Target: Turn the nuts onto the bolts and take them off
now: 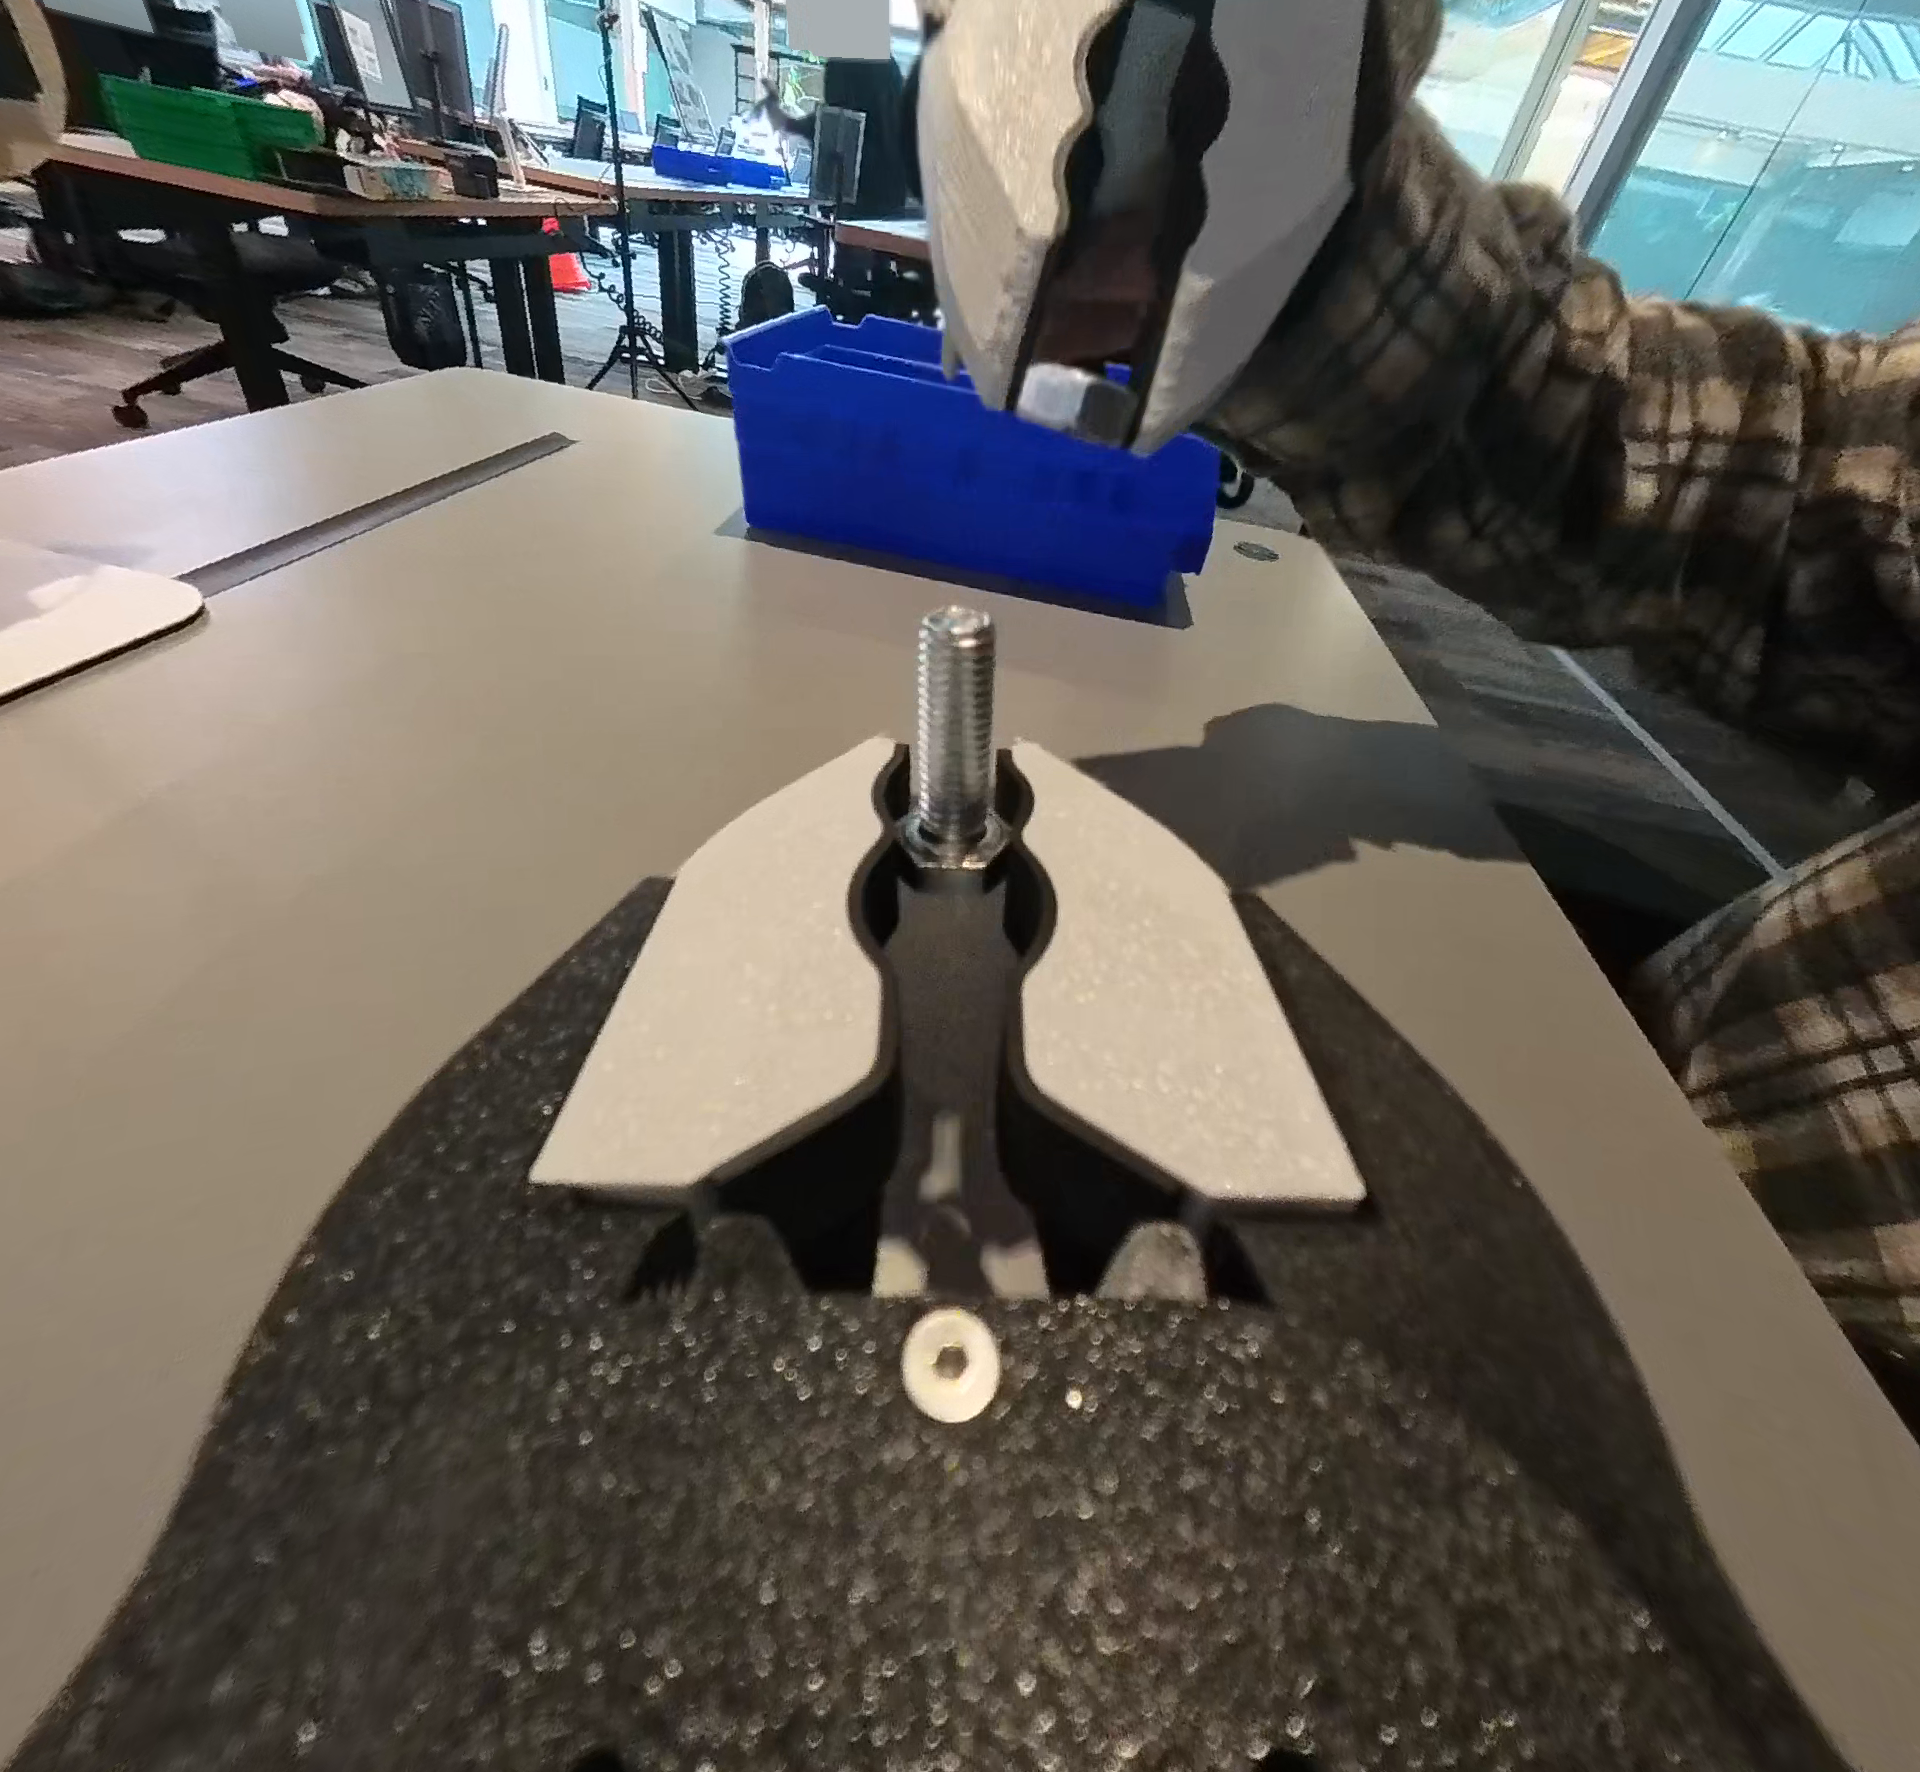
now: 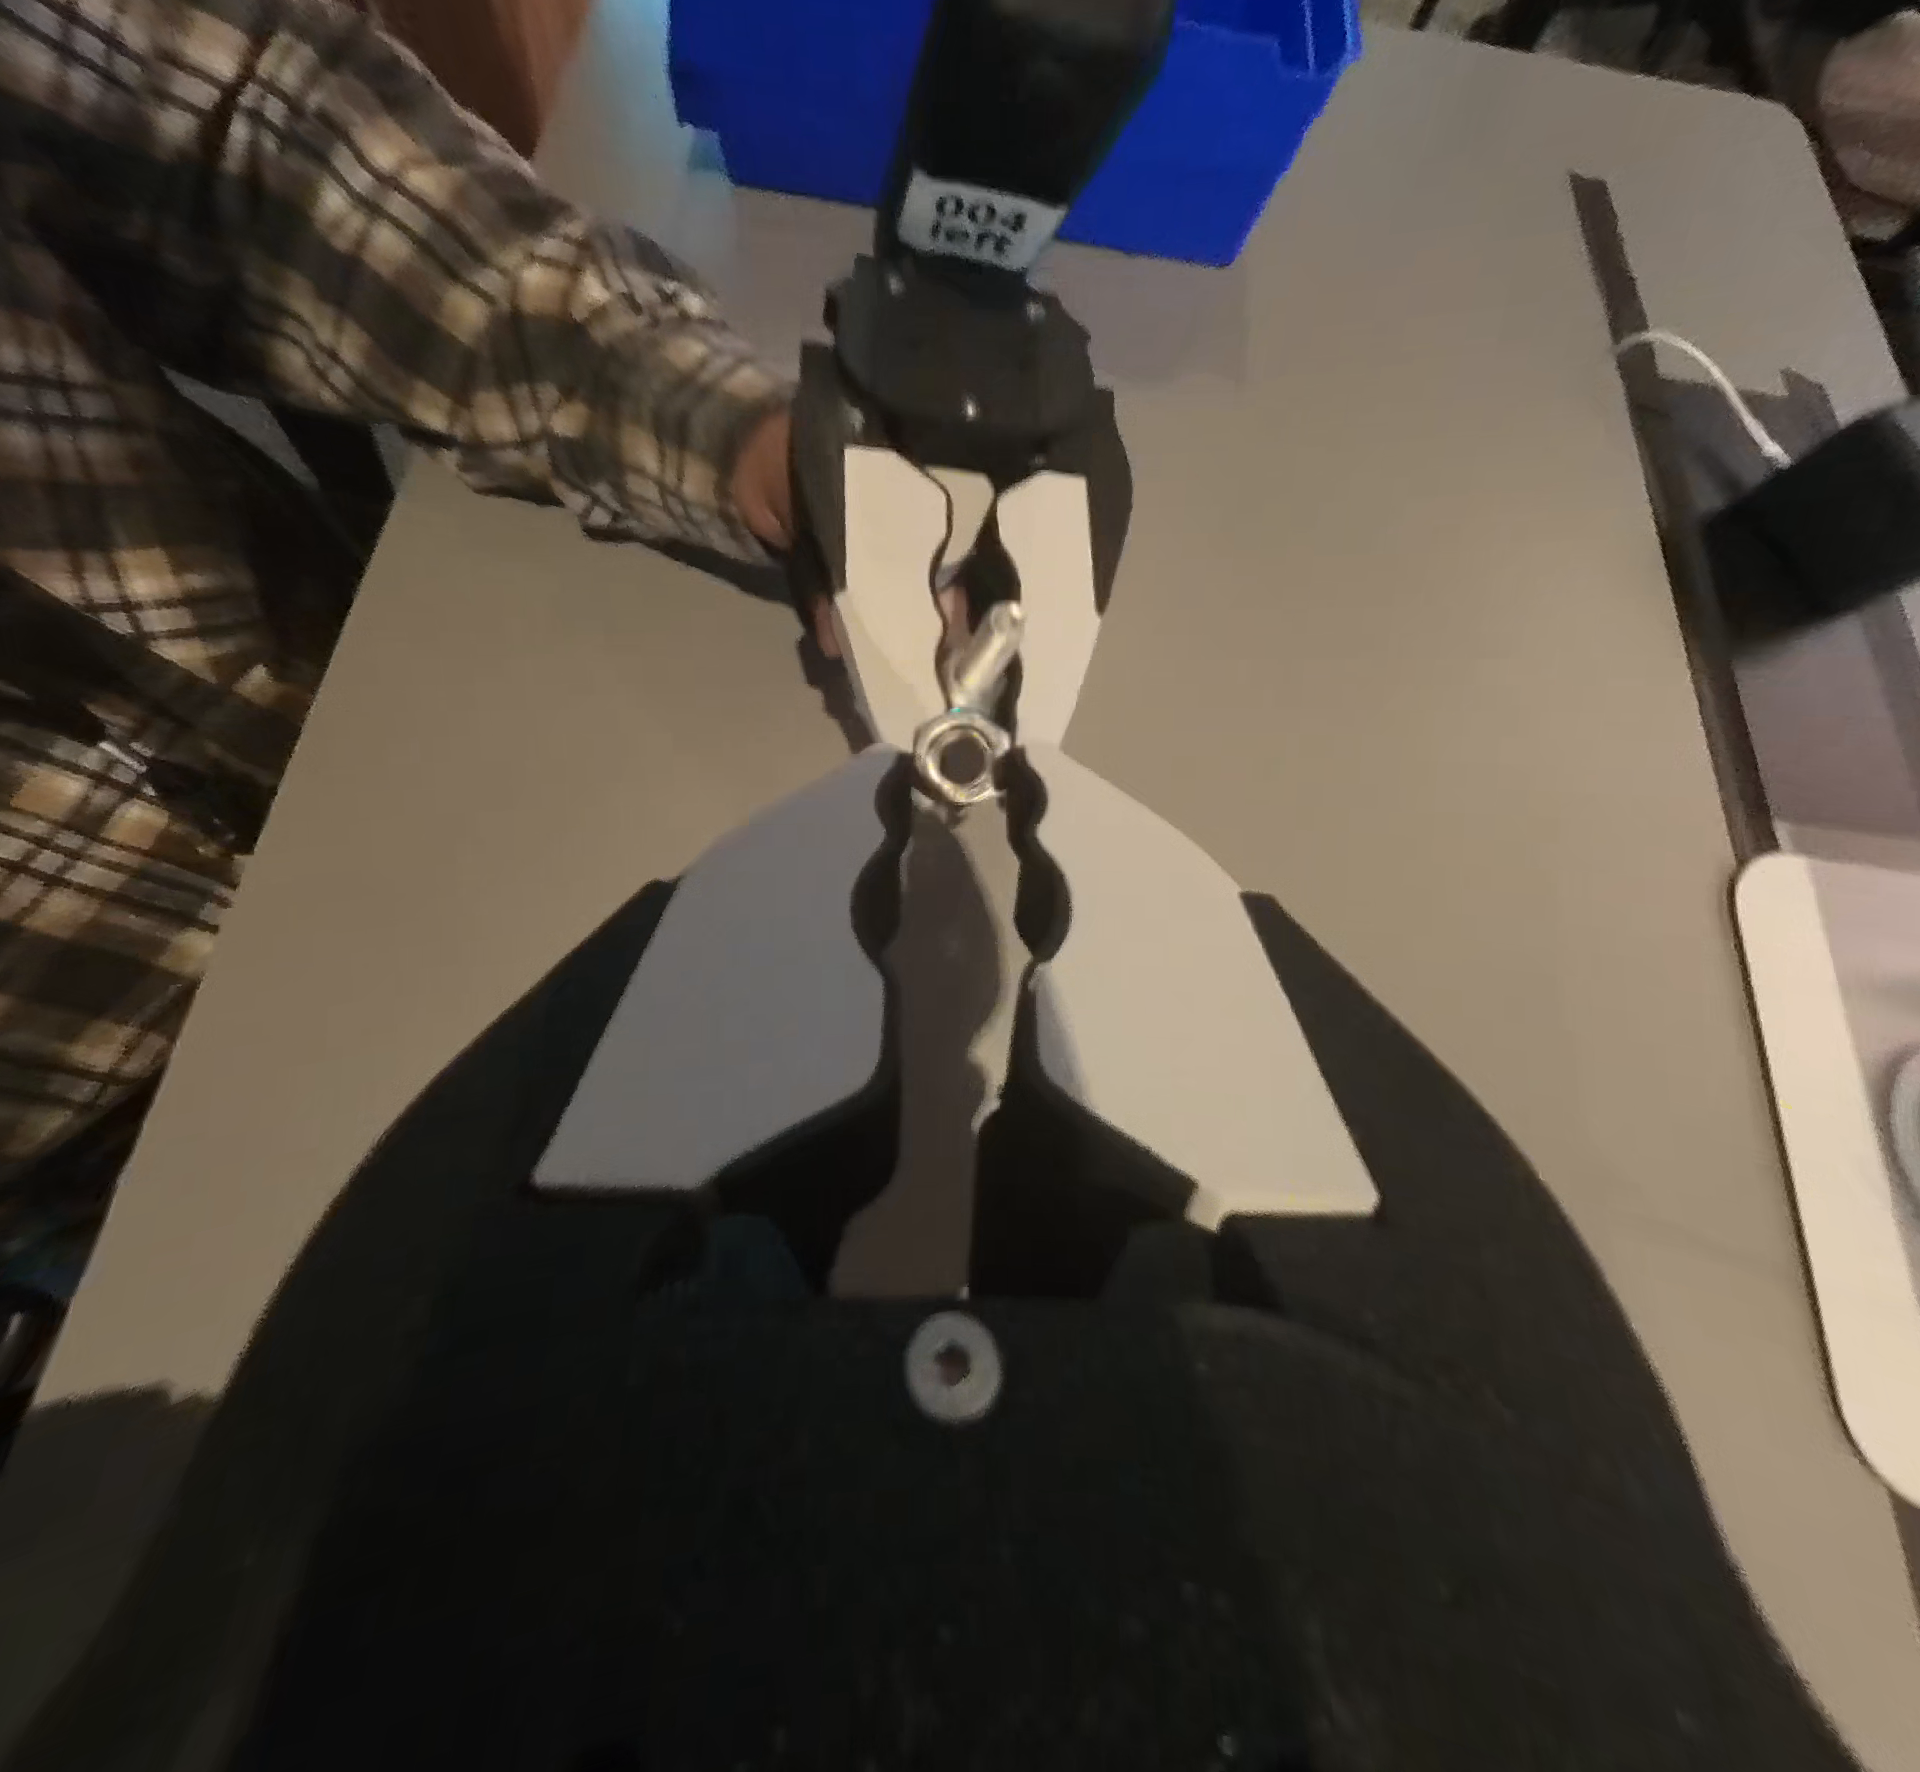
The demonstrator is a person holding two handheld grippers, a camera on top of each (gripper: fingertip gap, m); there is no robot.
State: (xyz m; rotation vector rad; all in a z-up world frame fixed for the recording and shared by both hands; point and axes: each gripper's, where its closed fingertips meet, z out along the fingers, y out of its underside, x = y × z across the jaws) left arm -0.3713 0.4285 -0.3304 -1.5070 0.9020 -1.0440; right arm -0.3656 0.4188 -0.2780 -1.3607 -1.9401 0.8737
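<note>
Above the pale grey tabletop (image 1: 520, 787), the silver threaded steel bolt (image 1: 954, 735) is standing upright, its hexagonal head clamped between the left tongs (image 1: 951, 823). Higher up, the right tongs (image 1: 1081, 418) are pinching a silver hexagonal nut (image 1: 1070, 408), hanging well apart from the bolt's tip. Seen from the right wrist, that nut (image 2: 956, 761) is sitting at the tips of the right tongs (image 2: 956, 766). A white label with printed writing (image 2: 977, 226) is showing on the left tool's black handle. Behind, a blue plastic bin (image 1: 977, 486) is resting on the tabletop, beside a plaid sleeve (image 1: 1558, 434).
</note>
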